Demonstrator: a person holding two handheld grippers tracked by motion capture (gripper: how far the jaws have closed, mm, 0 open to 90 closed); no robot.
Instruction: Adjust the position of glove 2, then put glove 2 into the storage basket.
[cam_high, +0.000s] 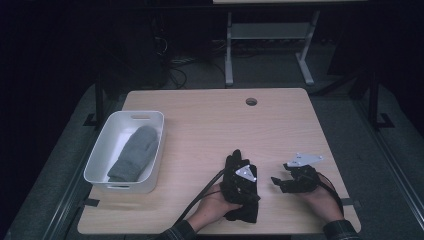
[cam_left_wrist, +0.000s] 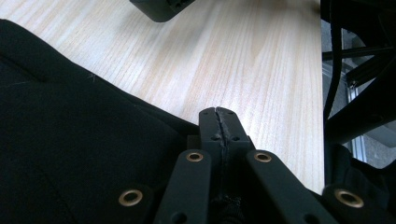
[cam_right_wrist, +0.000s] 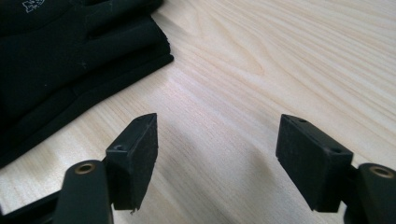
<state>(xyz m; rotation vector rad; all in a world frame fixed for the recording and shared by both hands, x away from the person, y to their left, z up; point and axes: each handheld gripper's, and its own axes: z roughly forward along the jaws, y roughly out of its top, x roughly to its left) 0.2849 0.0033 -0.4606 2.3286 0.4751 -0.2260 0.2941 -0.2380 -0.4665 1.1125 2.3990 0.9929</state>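
A black glove (cam_high: 247, 210) lies flat near the table's front edge. My left gripper (cam_high: 251, 175) rests on top of it. In the left gripper view the jaws (cam_left_wrist: 218, 126) are pressed together, a thin frayed strip of the black glove (cam_left_wrist: 70, 140) is pinched in their seam, and dark fabric spreads on both sides. My right gripper (cam_high: 278, 181) sits just right of the glove, low over the wood. Its own view shows my right gripper (cam_right_wrist: 217, 154) wide open with bare table between the pads (cam_right_wrist: 135, 158), and the glove (cam_right_wrist: 56, 56) lies off to the upper left.
A white bin (cam_high: 100, 150) stands at the table's left and holds a grey mitten (cam_high: 134, 152). The wooden table (cam_high: 225, 125) has a round cable hole (cam_high: 251, 101) near its far edge. Beyond it stand a desk frame and cables on the floor.
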